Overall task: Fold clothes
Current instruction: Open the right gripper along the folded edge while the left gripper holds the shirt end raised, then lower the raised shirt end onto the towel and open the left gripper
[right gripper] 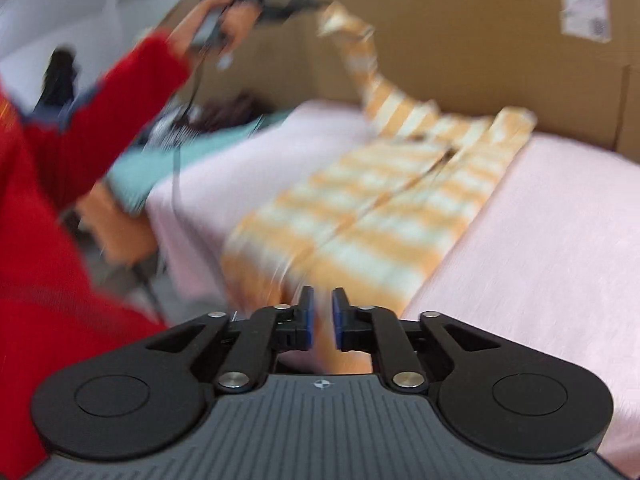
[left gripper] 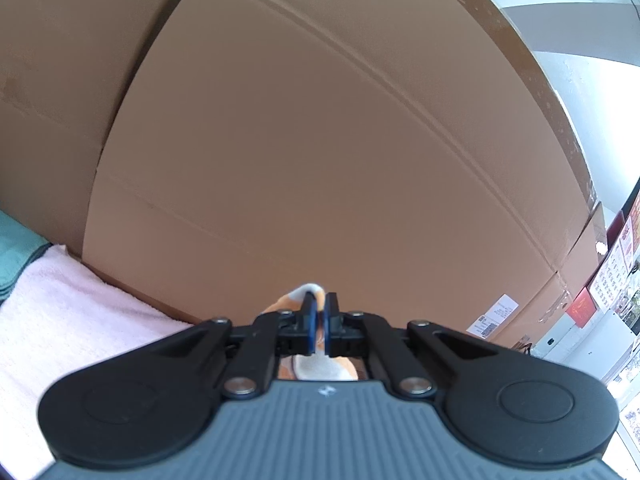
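Orange-and-white striped clothing (right gripper: 372,200) lies spread lengthwise on a pale pink cloth (right gripper: 540,240) that covers the work surface, running from the near edge away toward a tall cardboard wall (right gripper: 460,40) at the far side. One corner of the garment is lifted high at the far left, where the left gripper (right gripper: 280,0), held by a hand (right gripper: 224,20) in a red sleeve (right gripper: 120,96), pulls it up off the cloth. The left wrist view shows that gripper's (left gripper: 319,320) blue pads pressed together on a small fold of the striped fabric, with cardboard filling nearly everything beyond. The right gripper (right gripper: 322,320) hovers at the near end of the garment; its jaws stand a narrow way apart, with striped fabric seen through the gap below them, and whether the pads touch it cannot be told. A teal fabric item (right gripper: 160,160) lies at the far left edge of the pink cloth. The right wrist view is heavily blurred.
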The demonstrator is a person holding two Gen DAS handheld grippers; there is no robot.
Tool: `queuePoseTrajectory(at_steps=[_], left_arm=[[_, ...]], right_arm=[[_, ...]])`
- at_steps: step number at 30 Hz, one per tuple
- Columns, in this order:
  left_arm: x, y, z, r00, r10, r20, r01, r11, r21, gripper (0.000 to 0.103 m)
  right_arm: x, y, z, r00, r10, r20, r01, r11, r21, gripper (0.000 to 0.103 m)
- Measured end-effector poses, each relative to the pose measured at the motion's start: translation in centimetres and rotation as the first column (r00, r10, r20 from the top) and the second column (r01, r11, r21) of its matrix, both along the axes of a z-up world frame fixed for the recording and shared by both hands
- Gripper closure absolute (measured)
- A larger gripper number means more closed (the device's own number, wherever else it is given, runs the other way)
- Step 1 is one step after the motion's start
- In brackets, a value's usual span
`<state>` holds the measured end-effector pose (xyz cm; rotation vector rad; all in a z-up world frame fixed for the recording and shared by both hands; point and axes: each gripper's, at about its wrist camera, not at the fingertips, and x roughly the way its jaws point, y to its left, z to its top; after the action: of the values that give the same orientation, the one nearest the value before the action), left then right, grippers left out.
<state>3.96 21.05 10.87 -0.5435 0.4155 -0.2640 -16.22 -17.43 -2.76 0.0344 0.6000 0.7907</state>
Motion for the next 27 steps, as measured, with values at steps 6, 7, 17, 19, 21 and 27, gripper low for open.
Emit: queuePoseTrajectory(at_steps=[6,7,17,19,21,27], left_arm=[[-0.5,2.2,-0.2,0.999,0.042,0.005,-0.042,0.999,0.020,0.103],[-0.6,2.8,-0.1,0.999,0.051,0.008,-0.052,0.999,0.016,0.103],[-0.1,5.1,-2.1,0.997,0.069,-0.028,-0.069,0.998,-0.011,0.103],[-0.5,5.5,-2.4,0.997,0.070,-0.014,-0.071,0.997,-0.022,0.103],[-1.0,6.1,-2.8,0.997,0.079,-0.007,-0.080,0.997,-0.025,0.103],[-4.6,11.5,-5.5,0.996,0.091,-0.014,-0.092,0.995,-0.046,0.103]], right_arm=[[3.3,1.4,-1.5,0.996,-0.076,-0.045,0.077,0.997,0.014,0.084],[3.5,1.5,-1.7,0.995,-0.076,-0.057,0.076,0.997,0.004,0.085],[9.7,3.4,0.5,0.981,-0.192,0.025,0.193,0.980,-0.042,0.085],[12.0,3.7,0.6,0.974,-0.226,0.019,0.227,0.972,-0.063,0.085],[14.3,3.8,0.7,0.961,-0.276,0.019,0.276,0.958,-0.081,0.085],[20.1,4.1,0.7,0.932,-0.363,-0.005,0.361,0.927,-0.106,0.085]])
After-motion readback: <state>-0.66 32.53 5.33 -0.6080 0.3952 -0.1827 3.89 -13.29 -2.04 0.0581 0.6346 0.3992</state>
